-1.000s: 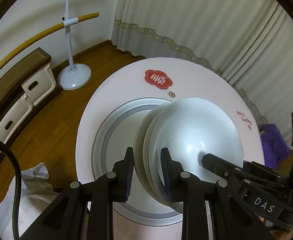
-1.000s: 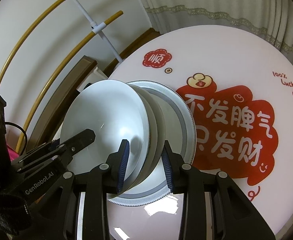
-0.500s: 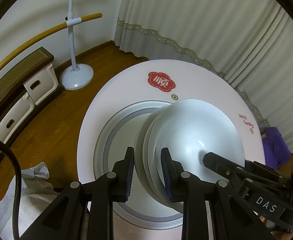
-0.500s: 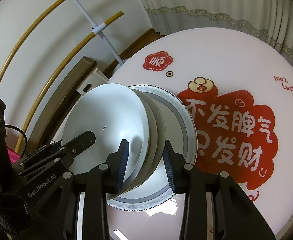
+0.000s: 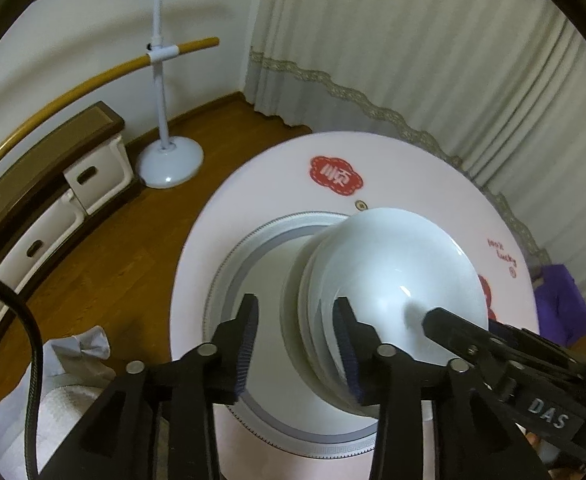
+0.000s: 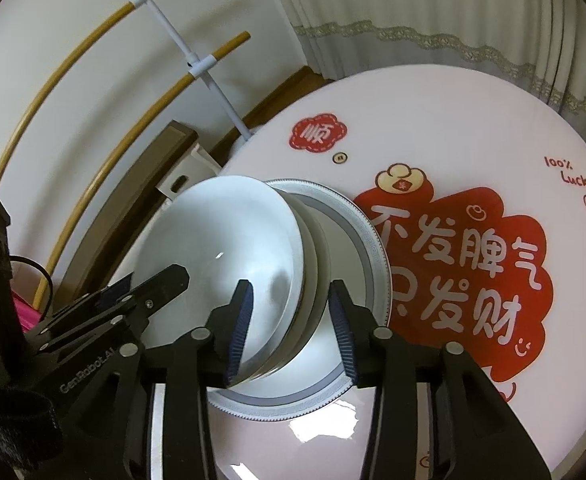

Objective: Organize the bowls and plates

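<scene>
A nested stack of white bowls (image 5: 393, 272) (image 6: 221, 248) rests tilted on a grey-rimmed plate (image 5: 253, 256) (image 6: 369, 248) on the round printed table (image 5: 277, 184) (image 6: 453, 120). My left gripper (image 5: 297, 344) straddles the stack's near rim. Its jaws are opening: the left pad stands clear of the bowls and the right finger sits inside the top bowl. My right gripper (image 6: 289, 332) straddles the rim from the other side, also opening, its outer pad just off the stack. Each view shows the other gripper's finger reaching into the top bowl.
A white lamp stand (image 5: 169, 164) and low drawers (image 5: 93, 172) stand on the wooden floor to the left. Curtains (image 5: 413, 40) hang behind the table. A purple object (image 5: 561, 300) lies at the right, and a white cloth (image 5: 77, 360) at the lower left.
Both grippers' jaws have spread apart from the bowl stack's rim, which they gripped before. The stack now sits lower on the plate. The hands have barely shifted.
</scene>
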A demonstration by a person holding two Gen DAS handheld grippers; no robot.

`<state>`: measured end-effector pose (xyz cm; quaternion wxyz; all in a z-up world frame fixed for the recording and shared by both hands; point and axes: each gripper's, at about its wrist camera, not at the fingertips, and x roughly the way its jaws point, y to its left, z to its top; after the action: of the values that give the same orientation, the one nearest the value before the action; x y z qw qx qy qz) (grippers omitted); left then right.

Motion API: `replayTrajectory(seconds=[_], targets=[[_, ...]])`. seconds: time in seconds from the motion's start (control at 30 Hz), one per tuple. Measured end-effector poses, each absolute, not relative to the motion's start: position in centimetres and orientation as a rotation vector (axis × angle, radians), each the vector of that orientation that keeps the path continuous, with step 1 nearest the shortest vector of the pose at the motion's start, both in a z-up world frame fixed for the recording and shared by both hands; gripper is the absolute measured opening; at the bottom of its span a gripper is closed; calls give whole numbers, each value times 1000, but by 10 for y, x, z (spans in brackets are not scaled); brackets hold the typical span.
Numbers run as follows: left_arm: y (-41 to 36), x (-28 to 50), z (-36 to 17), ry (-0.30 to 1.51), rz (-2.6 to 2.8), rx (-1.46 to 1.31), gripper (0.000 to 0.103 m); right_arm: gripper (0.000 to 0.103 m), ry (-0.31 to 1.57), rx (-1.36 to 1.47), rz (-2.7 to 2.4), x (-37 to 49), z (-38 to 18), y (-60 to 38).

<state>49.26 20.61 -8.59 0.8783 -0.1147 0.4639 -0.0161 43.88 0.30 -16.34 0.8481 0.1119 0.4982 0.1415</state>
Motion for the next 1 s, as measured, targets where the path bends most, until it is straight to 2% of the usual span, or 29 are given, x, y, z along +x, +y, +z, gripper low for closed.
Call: replayTrajectory(seconds=[0.13,0.33,0.43,0.63,0.8,1.0], targets=[[203,478,-75,914,-8,-232,54,47,1018,234,310,429,-152,1],[192,444,-61,823,35,-211,56,50,922,238,355,402,-132,-6],[184,423,-56,776,55,-201,63,55,878,240,350,387,-123,-13],[159,375,-41,689,39,-182,67,66,766,226,346,341,-104,-31],[136,326,-29,561,55,-125,77,68,649,220,325,296,-89,-51],[110,268,-24,436,50,-78,89,83,517,198,253,238,-73,-77]])
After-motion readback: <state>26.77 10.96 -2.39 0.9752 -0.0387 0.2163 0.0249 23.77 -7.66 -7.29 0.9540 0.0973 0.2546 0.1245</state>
